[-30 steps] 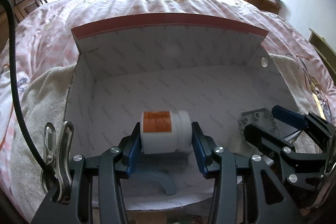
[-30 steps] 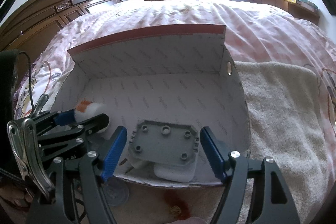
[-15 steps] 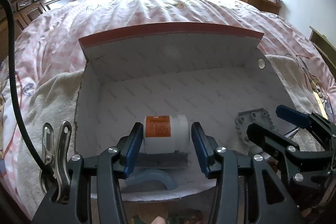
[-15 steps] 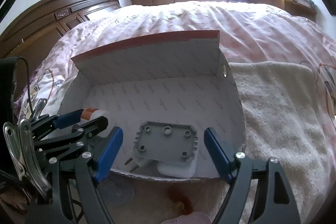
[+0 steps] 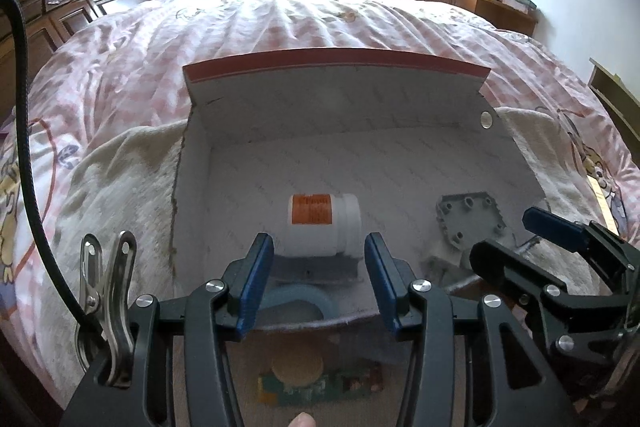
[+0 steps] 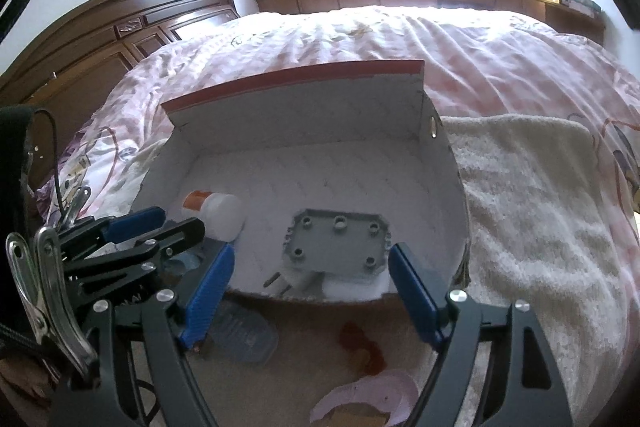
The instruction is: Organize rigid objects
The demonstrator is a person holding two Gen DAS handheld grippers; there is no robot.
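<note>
A white bottle with an orange label (image 5: 324, 223) lies on its side in a white cardboard box with a red rim (image 5: 336, 61). My left gripper (image 5: 318, 275) stands open just short of the bottle, which lies past the fingertips and untouched. A grey plate with round holes (image 6: 338, 243) rests on a white block (image 6: 352, 285) near the box's front right. My right gripper (image 6: 312, 287) is open in front of the plate, with nothing between its fingers. In the left wrist view the plate (image 5: 470, 223) and the right gripper (image 5: 508, 235) show at the right.
A blue-grey curved piece (image 5: 296, 301) lies under the bottle. In front of the box are a tan disc on a green pack (image 5: 298, 367), a clear lid (image 6: 244, 335), a red scrap (image 6: 360, 343) and a pink sheet (image 6: 368, 395). A cream towel (image 6: 520, 207) covers the pink bedspread.
Both grippers have drawn back toward the box's near edge. The bottle, earlier between the left fingers, now lies beyond their tips. The right jaws stand a little wider.
</note>
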